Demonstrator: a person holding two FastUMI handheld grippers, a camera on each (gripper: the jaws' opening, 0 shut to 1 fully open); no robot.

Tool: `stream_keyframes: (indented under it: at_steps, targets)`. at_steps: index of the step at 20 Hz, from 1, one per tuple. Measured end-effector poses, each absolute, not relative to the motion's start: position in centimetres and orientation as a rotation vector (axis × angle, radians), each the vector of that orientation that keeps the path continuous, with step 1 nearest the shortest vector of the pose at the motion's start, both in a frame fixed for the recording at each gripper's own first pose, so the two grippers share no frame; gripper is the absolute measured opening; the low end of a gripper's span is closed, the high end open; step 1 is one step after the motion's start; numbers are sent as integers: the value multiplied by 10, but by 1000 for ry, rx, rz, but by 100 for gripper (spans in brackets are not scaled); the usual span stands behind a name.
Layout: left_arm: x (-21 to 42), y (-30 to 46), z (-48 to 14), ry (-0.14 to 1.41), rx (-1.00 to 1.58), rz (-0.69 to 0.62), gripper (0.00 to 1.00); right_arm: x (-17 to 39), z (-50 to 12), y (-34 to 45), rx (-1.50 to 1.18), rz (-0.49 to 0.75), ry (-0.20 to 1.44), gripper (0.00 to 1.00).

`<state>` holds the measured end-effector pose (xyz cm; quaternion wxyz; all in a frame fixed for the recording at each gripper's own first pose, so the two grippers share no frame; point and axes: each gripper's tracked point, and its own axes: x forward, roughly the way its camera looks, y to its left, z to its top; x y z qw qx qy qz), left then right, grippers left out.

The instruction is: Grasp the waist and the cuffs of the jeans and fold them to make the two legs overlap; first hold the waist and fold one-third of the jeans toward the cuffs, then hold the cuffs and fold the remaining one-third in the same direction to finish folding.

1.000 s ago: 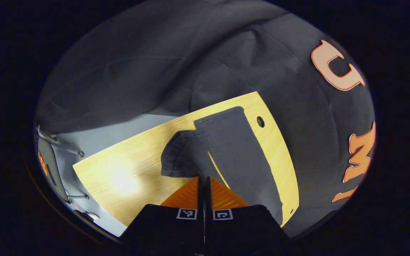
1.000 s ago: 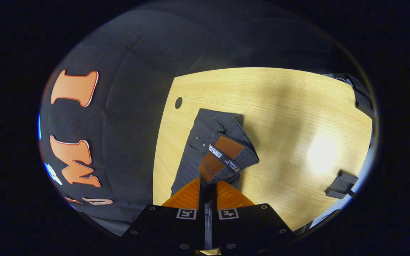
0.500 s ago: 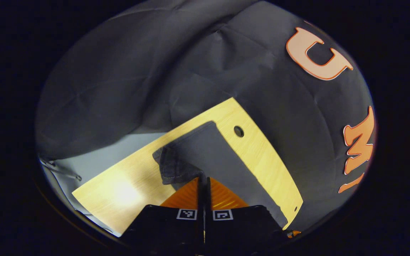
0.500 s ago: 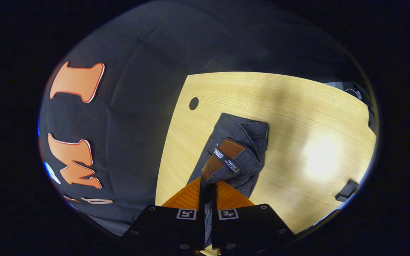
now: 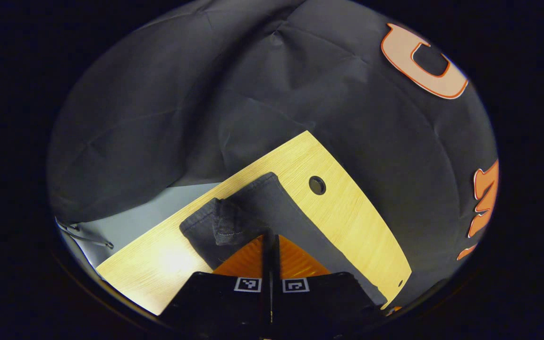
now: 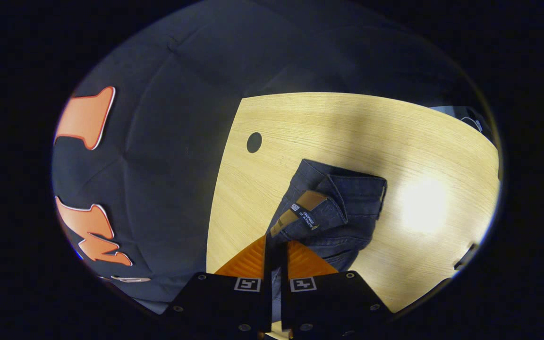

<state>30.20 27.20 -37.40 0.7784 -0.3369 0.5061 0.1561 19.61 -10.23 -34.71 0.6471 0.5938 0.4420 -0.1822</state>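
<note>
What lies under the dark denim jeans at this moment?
The dark denim jeans lie on the light wooden table, its round hole beside them. Both the left gripper and right gripper pinch lifted denim. Tabletop beneath the cloth is covered.

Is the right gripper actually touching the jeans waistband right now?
Touching. In the right gripper view, the right gripper is closed on the jeans at the waistband, denim pinched between both fingers.

The jeans (image 6: 343,212) now lie farther in from the bench (image 6: 347,118) edge with the hole. The cuffs (image 5: 225,226) and waist (image 6: 319,212) hang lower, nearer the bench.
</note>
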Motion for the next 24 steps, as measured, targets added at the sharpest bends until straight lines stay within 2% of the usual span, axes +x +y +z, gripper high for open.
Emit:
stream_keyframes:
  at_steps: [6, 13, 14, 15, 18, 20, 23, 24]
  targets:
    - [325, 268, -406, 1149, -626, 361, 2, 228, -383, -97, 1297, -429, 1087, 8]
    - [332, 266, -385, 1155, -604, 356, 2, 241, -389, -94, 1354, -444, 1112, 8]
    - [339, 260, -387, 1145, -626, 337, 7, 244, -388, -94, 1365, -431, 1102, 13]
    - [340, 257, -385, 1140, -629, 333, 18, 251, -383, -96, 1380, -418, 1072, 16]
    - [340, 256, -377, 1106, -637, 300, 19, 276, -365, -109, 1411, -400, 947, 39]
    - [355, 255, -364, 1034, -621, 259, 23, 265, -363, -111, 1374, -396, 954, 46]
    - [365, 246, -325, 963, -572, 204, 100, 240, -359, -117, 1262, -391, 974, 66]
    - [364, 245, -310, 946, -551, 190, 97, 232, -360, -120, 1219, -393, 982, 75]
